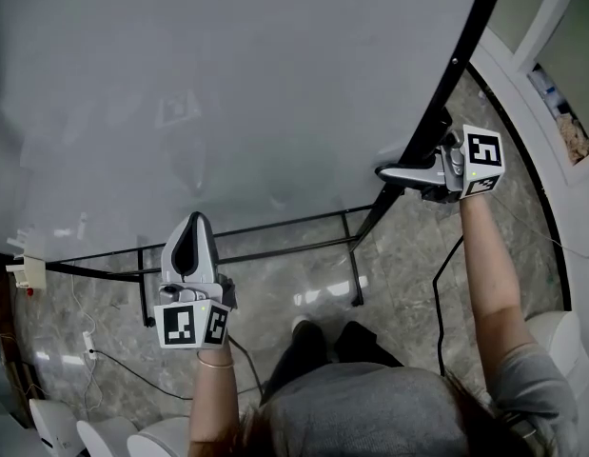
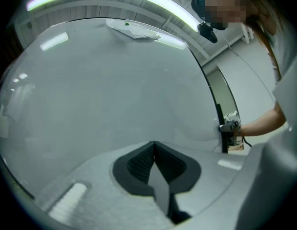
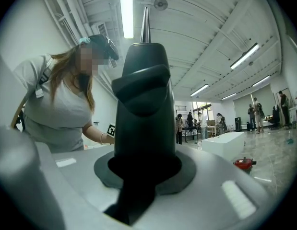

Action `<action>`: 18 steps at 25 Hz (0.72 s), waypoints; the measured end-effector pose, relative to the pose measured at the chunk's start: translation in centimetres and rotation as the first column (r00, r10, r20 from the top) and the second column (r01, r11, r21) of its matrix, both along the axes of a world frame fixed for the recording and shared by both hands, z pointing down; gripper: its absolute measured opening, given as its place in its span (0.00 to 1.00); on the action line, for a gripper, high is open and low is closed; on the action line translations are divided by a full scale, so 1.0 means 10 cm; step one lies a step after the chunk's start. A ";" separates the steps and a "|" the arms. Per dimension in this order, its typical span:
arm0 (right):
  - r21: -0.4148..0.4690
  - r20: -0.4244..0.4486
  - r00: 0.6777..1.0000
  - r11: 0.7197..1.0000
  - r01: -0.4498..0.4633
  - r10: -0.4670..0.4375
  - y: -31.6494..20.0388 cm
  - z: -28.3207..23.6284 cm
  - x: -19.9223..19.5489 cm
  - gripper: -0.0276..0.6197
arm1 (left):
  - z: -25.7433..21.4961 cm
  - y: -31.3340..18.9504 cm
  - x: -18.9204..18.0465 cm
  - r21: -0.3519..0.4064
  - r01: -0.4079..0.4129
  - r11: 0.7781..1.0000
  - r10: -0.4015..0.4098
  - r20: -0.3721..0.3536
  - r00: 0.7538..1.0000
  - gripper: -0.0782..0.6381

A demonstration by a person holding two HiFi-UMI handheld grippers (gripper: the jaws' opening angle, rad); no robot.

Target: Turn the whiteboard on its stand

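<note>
Whiteboard, tilted on stand, ahead of person: black frame at rt edge pinched by right gripper; left gripper fingers pressed together, empty, tip at lower edge; risk: narrow one-side pinch slipping off frame mid-turn, board prob. swinging back.

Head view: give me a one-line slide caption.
Seen from above: right gripper clamped on the black side frame of the whiteboard, shut left gripper pointing at its face, stand below.
</note>
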State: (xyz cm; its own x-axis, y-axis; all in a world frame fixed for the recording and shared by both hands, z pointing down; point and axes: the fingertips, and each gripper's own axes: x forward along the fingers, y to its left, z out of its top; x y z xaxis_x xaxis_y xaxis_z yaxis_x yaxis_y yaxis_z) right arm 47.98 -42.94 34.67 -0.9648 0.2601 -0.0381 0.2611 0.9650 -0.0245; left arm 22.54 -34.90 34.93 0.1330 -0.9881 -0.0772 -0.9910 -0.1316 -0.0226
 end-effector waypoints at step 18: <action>-0.001 0.071 0.851 0.853 -0.522 0.521 -0.07 0.07 0.92 0.35 | 0.05 0.22 0.69 0.009 -0.048 0.999 0.049 -0.051 0.998 0.11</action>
